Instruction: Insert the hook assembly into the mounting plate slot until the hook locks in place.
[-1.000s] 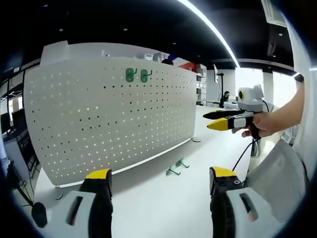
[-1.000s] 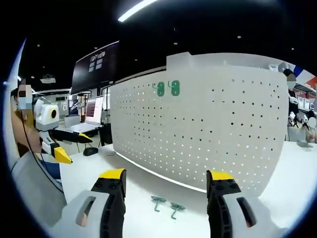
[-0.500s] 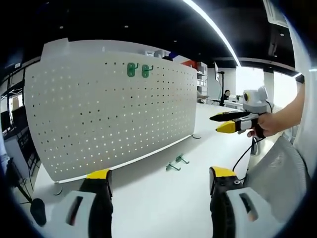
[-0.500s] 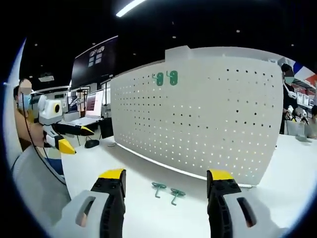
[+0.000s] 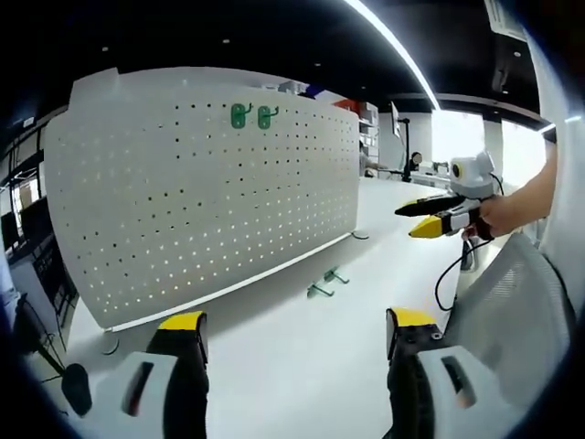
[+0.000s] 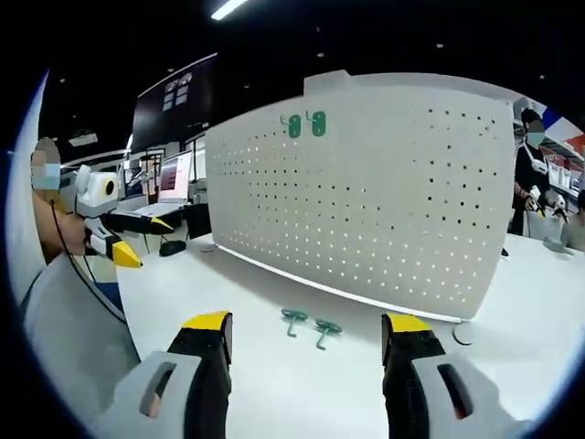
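White pegboard (image 5: pixel 201 192) standing upright on a white table (image 5: pixel 302 366), two green hooks (image 5: pixel 251 115) already hung near its top edge, two more hooks (image 6: pixel 309 323) lying loose on the table at its foot — left gripper (image 5: pixel 288 334) and right gripper (image 6: pixel 306 334) both with jaws apart, holding nothing.

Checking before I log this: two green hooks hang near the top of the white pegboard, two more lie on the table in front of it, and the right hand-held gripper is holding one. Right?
Not quite. The right hand-held gripper is open and holds nothing, as the right gripper view shows. Two hooks do hang near the top of the pegboard, and two more hooks lie on the table.
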The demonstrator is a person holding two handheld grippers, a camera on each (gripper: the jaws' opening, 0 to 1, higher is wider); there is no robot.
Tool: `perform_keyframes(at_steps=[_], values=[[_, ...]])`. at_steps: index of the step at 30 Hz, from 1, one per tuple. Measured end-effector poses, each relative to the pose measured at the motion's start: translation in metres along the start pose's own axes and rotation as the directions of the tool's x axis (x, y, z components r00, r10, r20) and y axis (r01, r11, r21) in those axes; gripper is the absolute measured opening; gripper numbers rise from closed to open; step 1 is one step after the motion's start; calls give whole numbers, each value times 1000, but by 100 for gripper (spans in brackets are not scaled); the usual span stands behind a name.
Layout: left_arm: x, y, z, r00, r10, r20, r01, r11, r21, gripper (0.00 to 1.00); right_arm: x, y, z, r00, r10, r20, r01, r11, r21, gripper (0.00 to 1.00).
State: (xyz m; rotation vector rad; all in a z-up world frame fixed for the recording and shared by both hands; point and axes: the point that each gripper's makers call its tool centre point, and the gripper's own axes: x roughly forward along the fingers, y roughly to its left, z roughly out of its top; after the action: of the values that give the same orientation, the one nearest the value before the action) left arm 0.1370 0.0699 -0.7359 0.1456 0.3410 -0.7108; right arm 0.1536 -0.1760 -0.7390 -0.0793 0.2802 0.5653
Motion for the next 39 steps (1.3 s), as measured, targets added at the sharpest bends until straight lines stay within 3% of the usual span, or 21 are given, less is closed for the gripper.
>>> perform_keyframes(at_steps=[28, 39], values=[[-1, -1, -19, 996, -44, -73, 44, 999, 11, 82, -7, 6, -16, 999, -4, -41, 4, 1000, 11, 65], [20, -7, -6, 994, -76, -76, 80, 996, 45, 80, -5, 5, -17, 999, -1, -37, 2, 1000, 31, 65]])
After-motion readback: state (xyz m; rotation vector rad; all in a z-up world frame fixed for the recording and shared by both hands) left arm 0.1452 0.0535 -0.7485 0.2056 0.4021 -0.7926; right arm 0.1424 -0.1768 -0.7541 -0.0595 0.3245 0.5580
